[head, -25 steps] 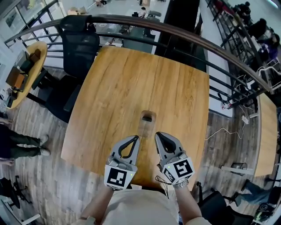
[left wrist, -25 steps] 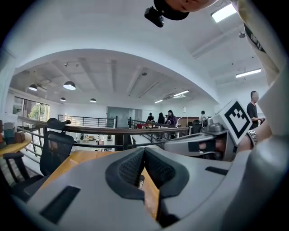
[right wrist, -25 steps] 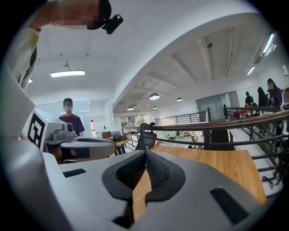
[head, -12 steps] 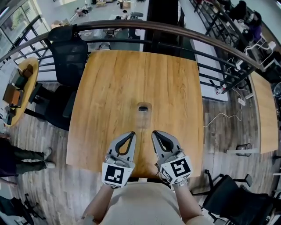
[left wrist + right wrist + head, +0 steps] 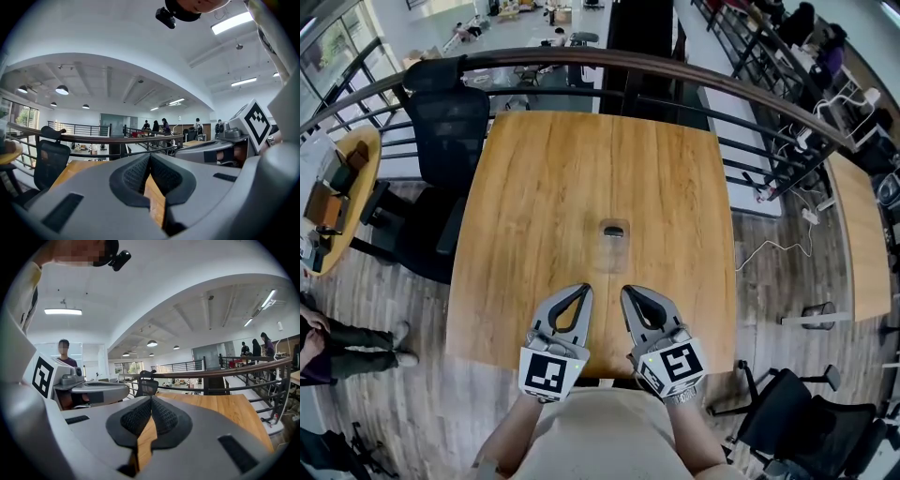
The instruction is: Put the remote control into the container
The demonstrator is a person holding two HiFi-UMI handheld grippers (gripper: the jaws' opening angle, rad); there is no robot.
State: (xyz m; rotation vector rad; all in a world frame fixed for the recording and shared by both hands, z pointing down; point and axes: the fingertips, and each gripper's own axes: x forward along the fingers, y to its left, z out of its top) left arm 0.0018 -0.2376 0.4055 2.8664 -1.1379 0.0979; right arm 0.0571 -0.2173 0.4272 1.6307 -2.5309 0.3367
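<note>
container (image 5: 613, 251): mid-bench (image 5: 544, 187), straight ahead of both grippers, well apart
remote (image 5: 613, 231): seemingly inside already
left gripper (image 5: 585, 292): fingers together, empty
right gripper (image 5: 626, 292): same, equally near

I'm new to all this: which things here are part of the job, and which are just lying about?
Part of the job:
- clear container, mid-table
- dark thing at its far end, likely the remote
- left tongs and right tongs, both shut, empty

Just about:
- table, only the work surface
- black chair
- railing
- white cable on the floor
</note>
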